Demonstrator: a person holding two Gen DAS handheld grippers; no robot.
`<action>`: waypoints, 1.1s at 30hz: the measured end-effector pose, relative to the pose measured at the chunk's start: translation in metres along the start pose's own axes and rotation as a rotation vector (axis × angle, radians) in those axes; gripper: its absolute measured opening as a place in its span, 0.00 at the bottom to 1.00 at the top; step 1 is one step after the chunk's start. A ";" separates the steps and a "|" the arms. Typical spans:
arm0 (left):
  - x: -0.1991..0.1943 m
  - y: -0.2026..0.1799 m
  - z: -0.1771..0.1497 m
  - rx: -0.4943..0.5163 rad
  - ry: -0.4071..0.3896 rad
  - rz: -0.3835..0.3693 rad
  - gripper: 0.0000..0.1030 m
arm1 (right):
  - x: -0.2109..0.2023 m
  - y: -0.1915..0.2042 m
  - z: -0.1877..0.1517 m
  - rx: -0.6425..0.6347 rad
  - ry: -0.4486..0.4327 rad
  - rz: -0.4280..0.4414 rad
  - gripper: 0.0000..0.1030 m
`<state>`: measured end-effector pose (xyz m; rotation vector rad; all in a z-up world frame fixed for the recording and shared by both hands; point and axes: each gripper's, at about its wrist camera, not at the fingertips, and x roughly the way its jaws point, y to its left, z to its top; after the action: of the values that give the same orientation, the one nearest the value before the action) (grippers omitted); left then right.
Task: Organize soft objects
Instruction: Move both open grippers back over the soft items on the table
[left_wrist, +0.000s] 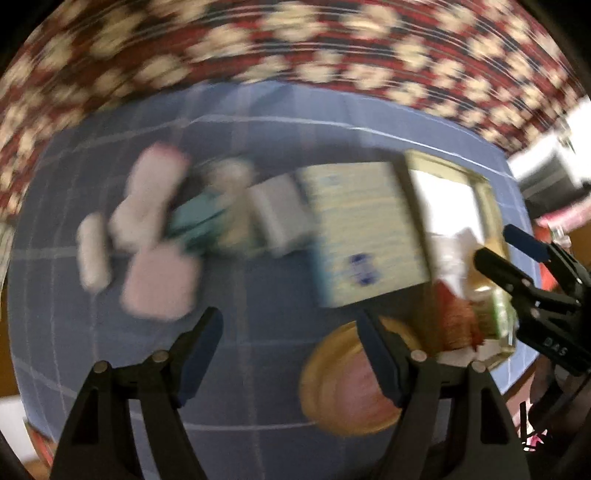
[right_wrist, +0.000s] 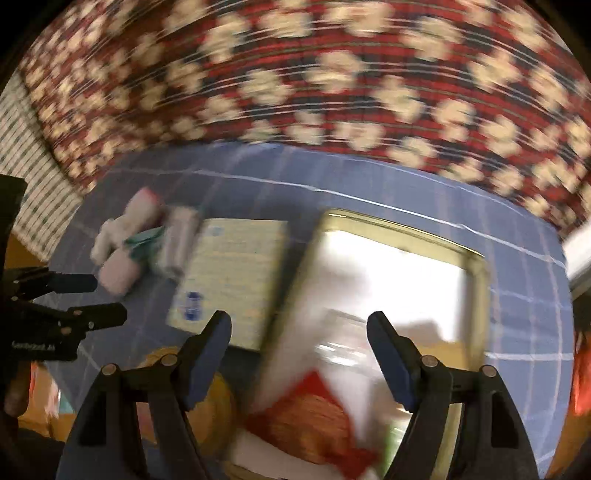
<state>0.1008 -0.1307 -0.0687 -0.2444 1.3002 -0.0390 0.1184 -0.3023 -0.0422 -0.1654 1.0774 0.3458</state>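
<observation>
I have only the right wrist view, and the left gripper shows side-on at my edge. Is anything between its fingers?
Observer: No. The left gripper is open, with only blue cloth showing between its fingers.
Operator: What is the yellow thing half hidden behind my gripper's finger?
Observer: A round gold-rimmed dish with a pink centre. It is blurred, and it lies on the cloth.
</observation>
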 end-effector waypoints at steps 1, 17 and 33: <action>0.000 0.011 -0.005 -0.025 0.001 0.007 0.74 | 0.003 0.010 0.003 -0.024 0.002 0.016 0.75; 0.003 0.158 -0.041 -0.314 0.009 0.096 0.74 | 0.061 0.181 0.040 -0.323 0.086 0.257 0.75; 0.010 0.213 -0.011 -0.288 -0.017 0.084 0.74 | 0.128 0.252 0.050 -0.430 0.160 0.156 0.75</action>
<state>0.0700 0.0734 -0.1240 -0.4347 1.2961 0.2227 0.1250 -0.0270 -0.1230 -0.5002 1.1657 0.7139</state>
